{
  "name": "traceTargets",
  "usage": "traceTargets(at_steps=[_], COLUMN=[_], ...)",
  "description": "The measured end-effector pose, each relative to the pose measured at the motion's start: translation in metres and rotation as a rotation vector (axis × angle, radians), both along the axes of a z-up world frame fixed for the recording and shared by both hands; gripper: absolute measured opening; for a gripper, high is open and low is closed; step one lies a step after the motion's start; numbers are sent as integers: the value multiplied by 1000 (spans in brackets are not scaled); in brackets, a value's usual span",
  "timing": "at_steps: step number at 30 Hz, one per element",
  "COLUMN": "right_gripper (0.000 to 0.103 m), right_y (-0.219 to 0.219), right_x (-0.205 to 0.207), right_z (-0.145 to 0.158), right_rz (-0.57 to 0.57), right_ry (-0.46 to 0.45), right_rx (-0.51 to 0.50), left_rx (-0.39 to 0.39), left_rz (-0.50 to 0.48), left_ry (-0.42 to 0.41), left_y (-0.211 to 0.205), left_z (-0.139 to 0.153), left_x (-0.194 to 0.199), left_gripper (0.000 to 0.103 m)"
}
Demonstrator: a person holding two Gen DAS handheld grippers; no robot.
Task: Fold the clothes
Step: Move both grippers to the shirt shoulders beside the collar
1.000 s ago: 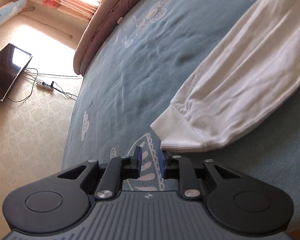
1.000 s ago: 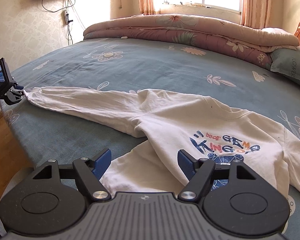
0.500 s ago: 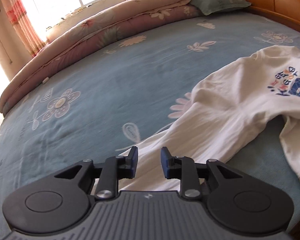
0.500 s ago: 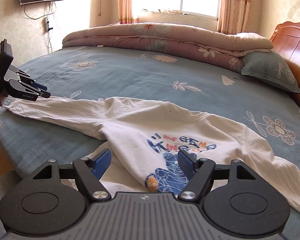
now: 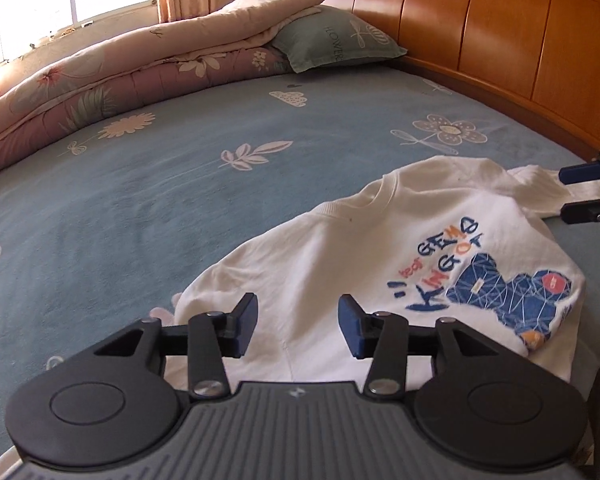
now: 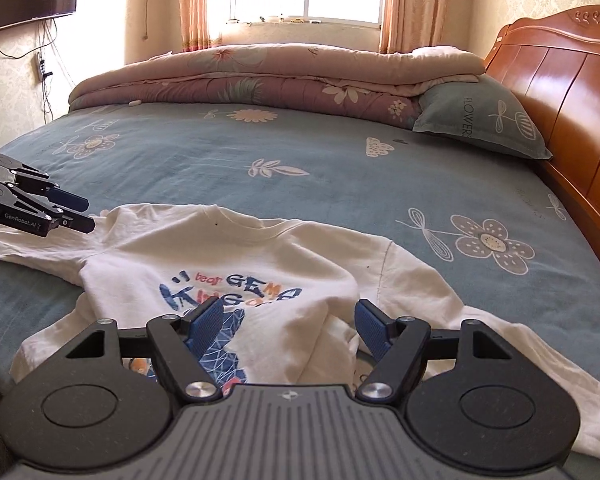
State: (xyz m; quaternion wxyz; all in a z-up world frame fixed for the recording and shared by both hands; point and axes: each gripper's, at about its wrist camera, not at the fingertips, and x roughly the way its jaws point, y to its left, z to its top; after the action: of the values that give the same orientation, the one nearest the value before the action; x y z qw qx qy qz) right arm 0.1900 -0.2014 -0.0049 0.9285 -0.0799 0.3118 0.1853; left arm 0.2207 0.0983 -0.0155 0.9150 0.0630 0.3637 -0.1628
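Since a second ago the left gripper (image 5: 298, 326) has swung off the sleeve cuff, its jaws just opening, empty; the right gripper (image 6: 286, 326) gapes wide, empty. One white sweatshirt (image 6: 260, 264) lies crosswise, collar toward the quilt (image 6: 284, 76).

**Soft cloth, glossy wood, matt plastic**

We see a white sweatshirt (image 6: 260, 256) of soft knit cloth, creased, with a flat printed design and a ribbed collar. Under it the blue bedsheet (image 6: 204, 160) looks matt and faintly napped. The quilt (image 6: 260, 80) is puffy, stitched fabric; the pillow (image 6: 480, 120) is smooth woven cloth. The headboard (image 5: 480, 28) is varnished wood, glossy with highlights. Our left gripper (image 5: 298, 322) and right gripper (image 6: 288, 328) are matt black plastic with shiny metal rivets and ridged blue pads.
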Motion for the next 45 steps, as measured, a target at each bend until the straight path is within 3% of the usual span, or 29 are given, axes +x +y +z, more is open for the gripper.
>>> traceTargets(at_steps=[5, 9, 14, 18, 21, 24, 31, 34, 40, 45], right_gripper=[77, 77, 77, 77, 79, 87, 93, 99, 101, 100], right_y=[5, 17, 25, 25, 19, 5, -33, -42, -39, -30], right_x=[79, 133, 157, 154, 151, 154, 174, 184, 199, 195], right_z=[-20, -38, -40, -14, 18, 51, 108, 123, 132, 109], right_rz=[75, 143, 135, 91, 70, 61, 135, 170, 202, 153], right_ry=[62, 183, 351, 469, 527, 577, 658, 680, 693, 722], right_rx=[17, 64, 66, 60, 88, 193, 524, 620, 513, 447], left_rx=[-108, -177, -187, -151, -175, -173, -200, -216, -230, -249], left_rz=[-60, -99, -57, -51, -37, -8, 94, 135, 207, 234], left_ry=[32, 145, 283, 381, 450, 493, 507, 481, 500, 549], left_y=[-16, -28, -35, -41, -45, -55, -79, -83, -82, -57], left_z=[-10, -23, -19, 6, 31, 55, 119, 143, 146, 119], left_x=[54, 91, 117, 118, 119, 122, 130, 126, 122, 127], left_gripper=[53, 53, 52, 52, 53, 53, 53, 61, 63, 61])
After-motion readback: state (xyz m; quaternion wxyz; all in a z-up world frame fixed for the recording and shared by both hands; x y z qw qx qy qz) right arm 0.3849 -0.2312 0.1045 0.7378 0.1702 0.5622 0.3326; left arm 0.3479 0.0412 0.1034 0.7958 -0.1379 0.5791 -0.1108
